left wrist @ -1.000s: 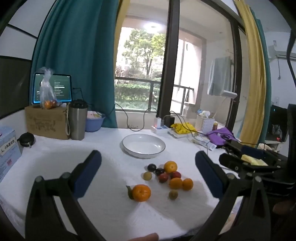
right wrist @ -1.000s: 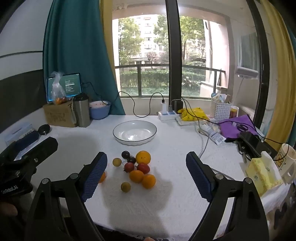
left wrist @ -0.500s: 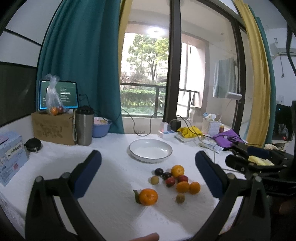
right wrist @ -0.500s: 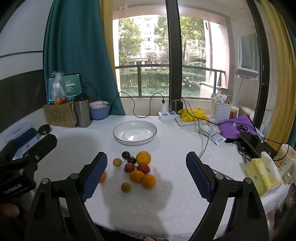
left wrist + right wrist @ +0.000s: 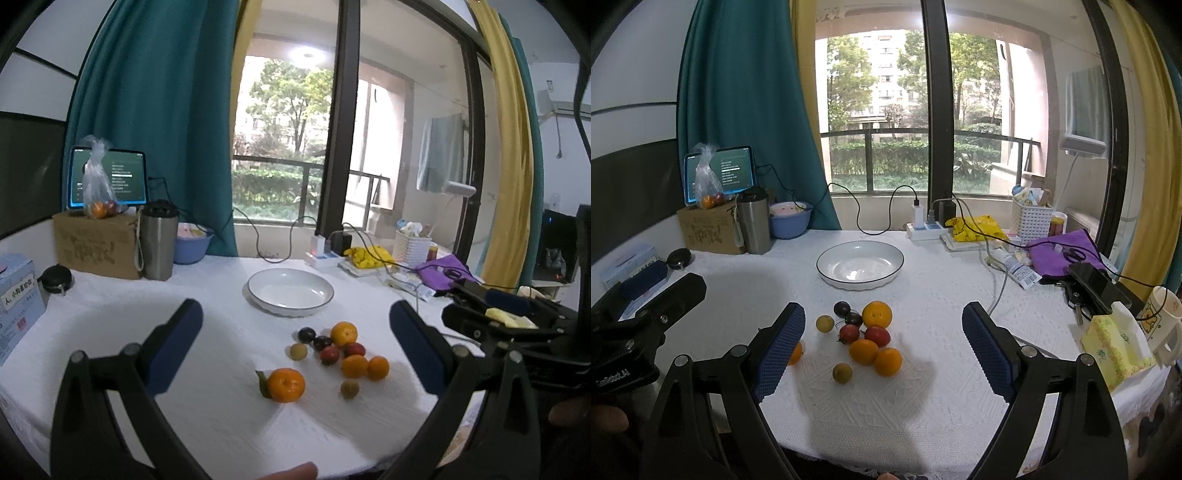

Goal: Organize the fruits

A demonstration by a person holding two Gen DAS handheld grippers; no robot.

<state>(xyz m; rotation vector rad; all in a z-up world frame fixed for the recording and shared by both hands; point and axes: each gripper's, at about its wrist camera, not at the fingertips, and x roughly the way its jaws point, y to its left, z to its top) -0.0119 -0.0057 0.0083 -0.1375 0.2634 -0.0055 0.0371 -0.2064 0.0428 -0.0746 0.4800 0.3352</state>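
1. Since the plate at the middle of the table holds nothing, the sorting looks not yet begun.
2. All the fruit lies loose on the cloth toward the table's near edge, one tangerine a little apart.
3. Left gripper and right gripper both hang spread wide, gripping nothing.

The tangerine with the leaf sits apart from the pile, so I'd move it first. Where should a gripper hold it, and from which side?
Grip the tangerine across its round body, coming from above with the open left gripper. Its leaf sticks out on the left, so probably close front-to-back to spare it. Bare cloth surrounds it, leaving room for both fingers.
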